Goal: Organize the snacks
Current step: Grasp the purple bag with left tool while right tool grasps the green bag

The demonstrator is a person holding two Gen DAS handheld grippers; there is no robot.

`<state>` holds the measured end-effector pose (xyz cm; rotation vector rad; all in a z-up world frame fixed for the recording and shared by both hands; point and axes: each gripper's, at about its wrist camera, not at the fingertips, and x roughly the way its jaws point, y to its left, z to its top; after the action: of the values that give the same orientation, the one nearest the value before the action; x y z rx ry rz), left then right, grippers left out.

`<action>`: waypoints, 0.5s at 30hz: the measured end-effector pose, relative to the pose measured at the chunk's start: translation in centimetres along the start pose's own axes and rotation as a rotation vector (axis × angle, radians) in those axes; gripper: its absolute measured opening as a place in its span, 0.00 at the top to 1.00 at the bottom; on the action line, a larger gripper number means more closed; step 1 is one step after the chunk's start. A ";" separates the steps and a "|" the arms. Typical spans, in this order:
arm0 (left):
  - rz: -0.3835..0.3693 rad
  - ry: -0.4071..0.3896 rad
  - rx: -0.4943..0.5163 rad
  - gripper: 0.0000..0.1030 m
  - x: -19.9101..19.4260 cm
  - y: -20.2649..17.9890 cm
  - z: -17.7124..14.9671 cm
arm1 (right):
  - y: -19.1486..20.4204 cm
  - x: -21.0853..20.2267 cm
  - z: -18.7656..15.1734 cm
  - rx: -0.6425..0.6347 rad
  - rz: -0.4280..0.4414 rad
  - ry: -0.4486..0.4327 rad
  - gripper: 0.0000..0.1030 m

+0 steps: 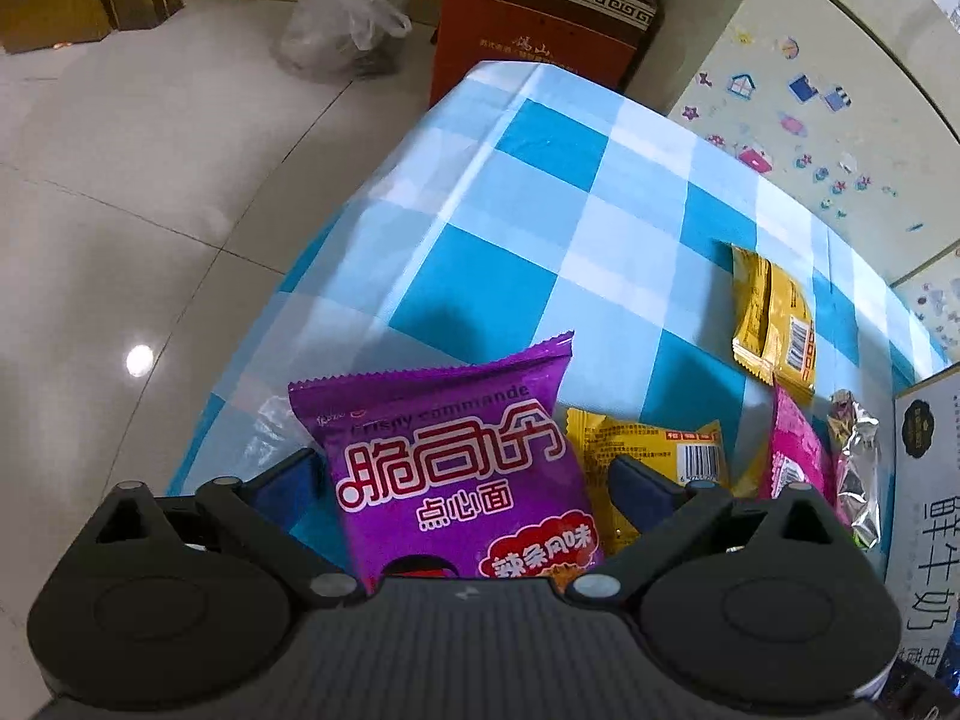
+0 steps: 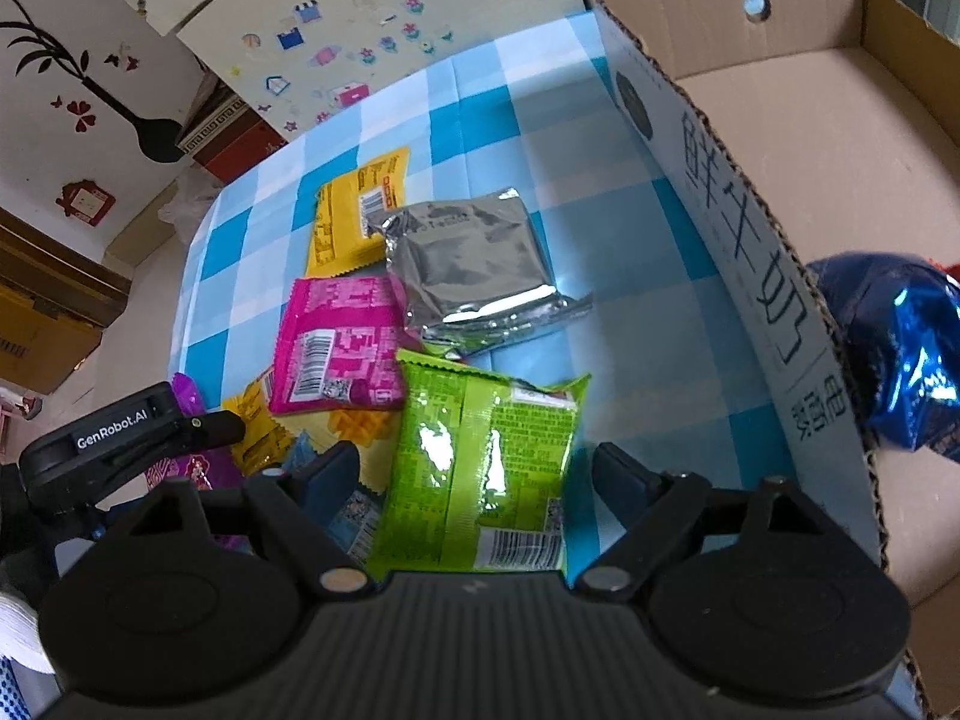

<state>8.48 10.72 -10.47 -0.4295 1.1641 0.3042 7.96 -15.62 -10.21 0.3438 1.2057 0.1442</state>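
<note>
A purple snack packet [image 1: 456, 480] lies on the blue-checked tablecloth [image 1: 510, 210], between the fingers of my left gripper [image 1: 465, 474]. That gripper is open, and a gap shows at its right finger. My right gripper [image 2: 477, 468] is open around a green packet [image 2: 480, 468], with table showing on both sides. Beyond the green packet lie a pink packet [image 2: 342, 342], a silver packet [image 2: 474, 264] and a yellow packet [image 2: 354, 210]. To the right stands a cardboard box [image 2: 738, 240] holding a blue foil packet [image 2: 900, 348]. The left gripper's body [image 2: 120, 438] shows at the lower left of the right wrist view.
The table's left edge drops to a tiled floor [image 1: 120, 180]. A plastic bag [image 1: 342, 24] and a red-brown carton [image 1: 540, 18] stand on that floor. A cabinet with stickers [image 1: 810, 90] borders the far side. More packets, yellow [image 1: 774, 324] and pink [image 1: 798, 450], lie near the box [image 1: 924, 510].
</note>
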 end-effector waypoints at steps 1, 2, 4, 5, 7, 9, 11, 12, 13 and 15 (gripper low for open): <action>-0.009 -0.002 -0.002 0.03 0.0 0.0 0.0 | 0.0 0.0 0.0 -0.003 0.001 -0.003 0.17; -0.014 -0.007 0.001 0.05 -0.1 0.0 -0.1 | 0.1 0.0 -0.1 -0.006 0.000 -0.007 0.17; -0.025 -0.020 0.010 0.11 -0.3 -0.1 -0.2 | 0.2 0.0 -0.2 -0.020 -0.009 -0.017 0.23; -0.029 -0.027 0.011 0.18 -0.5 -0.1 -0.2 | 0.4 0.0 -0.2 -0.033 -0.014 -0.022 0.31; -0.033 -0.036 0.011 0.23 -0.8 -0.1 -0.2 | 0.4 0.0 -0.2 -0.046 -0.018 -0.025 0.40; -0.040 -0.042 0.003 0.26 -0.9 0.0 -0.3 | 0.3 -0.1 -0.2 -0.041 -0.012 -0.027 0.47; -0.044 -0.046 -0.009 0.28 -1.1 0.2 -0.4 | 0.4 -0.2 -0.2 -0.045 -0.002 -0.025 0.48; -0.044 -0.048 -0.013 0.28 -1.2 0.2 -0.5 | 0.5 -0.3 -0.2 -0.047 0.002 -0.027 0.48; -0.043 -0.053 -0.015 0.28 -1.4 0.2 -0.5 | 0.6 -0.5 -0.3 -0.048 0.004 -0.029 0.48; -0.040 -0.067 -0.014 0.28 -1.9 0.1 -0.6 | 0.8 -1.0 -0.3 -0.055 0.009 -0.039 0.48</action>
<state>7.29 10.47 -8.94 -0.4516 1.0876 0.2898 7.41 -15.07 -9.13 0.3025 1.1600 0.1778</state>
